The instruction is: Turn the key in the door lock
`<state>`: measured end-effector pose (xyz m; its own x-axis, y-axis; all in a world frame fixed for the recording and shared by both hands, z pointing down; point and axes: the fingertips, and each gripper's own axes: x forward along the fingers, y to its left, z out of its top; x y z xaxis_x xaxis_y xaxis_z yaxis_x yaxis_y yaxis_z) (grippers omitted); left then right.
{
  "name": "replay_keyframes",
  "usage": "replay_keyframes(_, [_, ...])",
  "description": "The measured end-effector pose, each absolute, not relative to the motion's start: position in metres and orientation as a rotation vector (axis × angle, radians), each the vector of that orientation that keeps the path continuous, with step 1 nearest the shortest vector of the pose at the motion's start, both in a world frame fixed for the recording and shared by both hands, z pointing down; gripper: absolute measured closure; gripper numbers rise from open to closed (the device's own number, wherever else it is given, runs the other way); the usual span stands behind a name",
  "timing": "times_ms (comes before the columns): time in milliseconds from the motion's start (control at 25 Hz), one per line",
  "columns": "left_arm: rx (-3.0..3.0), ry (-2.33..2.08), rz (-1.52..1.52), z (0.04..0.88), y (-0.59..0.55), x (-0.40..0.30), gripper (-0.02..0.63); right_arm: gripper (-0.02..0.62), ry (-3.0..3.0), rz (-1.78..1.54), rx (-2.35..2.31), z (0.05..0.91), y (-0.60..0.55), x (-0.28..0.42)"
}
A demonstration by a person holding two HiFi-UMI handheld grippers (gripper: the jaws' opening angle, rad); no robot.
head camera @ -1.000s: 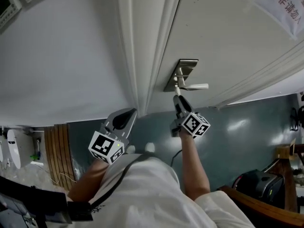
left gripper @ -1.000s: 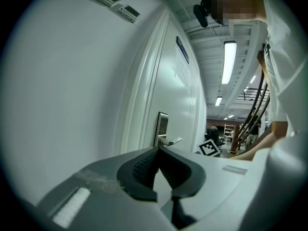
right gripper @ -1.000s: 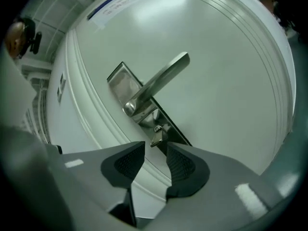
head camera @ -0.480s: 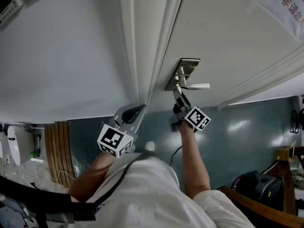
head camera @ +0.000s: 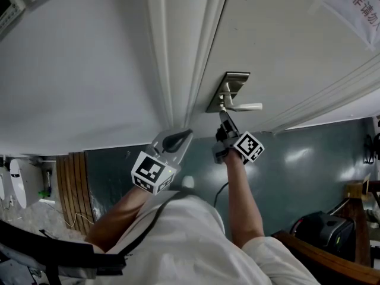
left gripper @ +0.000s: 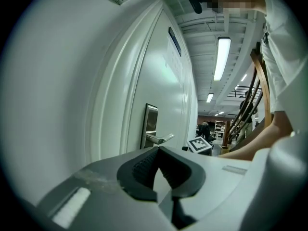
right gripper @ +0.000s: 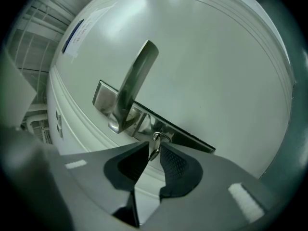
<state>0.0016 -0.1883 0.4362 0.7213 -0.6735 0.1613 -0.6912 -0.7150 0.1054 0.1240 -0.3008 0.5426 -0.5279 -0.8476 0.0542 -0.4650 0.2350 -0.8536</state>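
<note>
Right gripper view: key (right gripper: 154,150) in claw (right gripper: 155,144)

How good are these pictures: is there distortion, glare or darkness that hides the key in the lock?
Right gripper view: fisheye bends the door mouldings, corners go black, yet the key shows sharply near the door handle. Left gripper view: same bending; the ceiling lamp is overexposed. Head view: dim, and the key is too small to make out.

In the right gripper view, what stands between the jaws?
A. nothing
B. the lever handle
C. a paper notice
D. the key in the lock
D: the right gripper's jaws, which have just been closing, have the key between their tips; the lever handle stays outside them.
</note>
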Motion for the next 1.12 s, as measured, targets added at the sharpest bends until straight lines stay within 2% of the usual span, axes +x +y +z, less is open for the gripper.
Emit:
replay_keyframes(200, [2.767, -1.095, 0.168, 0.437, -0.188, 0.0, 0.6, 0.549, 2.063, -1.235, -1.218, 0.541, -0.301, 0.124])
replay_keyframes(440, [2.774, -1.072, 0.167, 0.439, -0.186, -0.002, 0.6, 0.558, 2.112, -1.163, -1.299, 0.535, -0.302, 0.118])
replay_keyframes(1120, [2.828, -0.976, 0.19, 0.437, -0.179, -0.001, 0.6, 0.563, 2.586, -0.53, -1.988, 0.538, -0.301, 0.112])
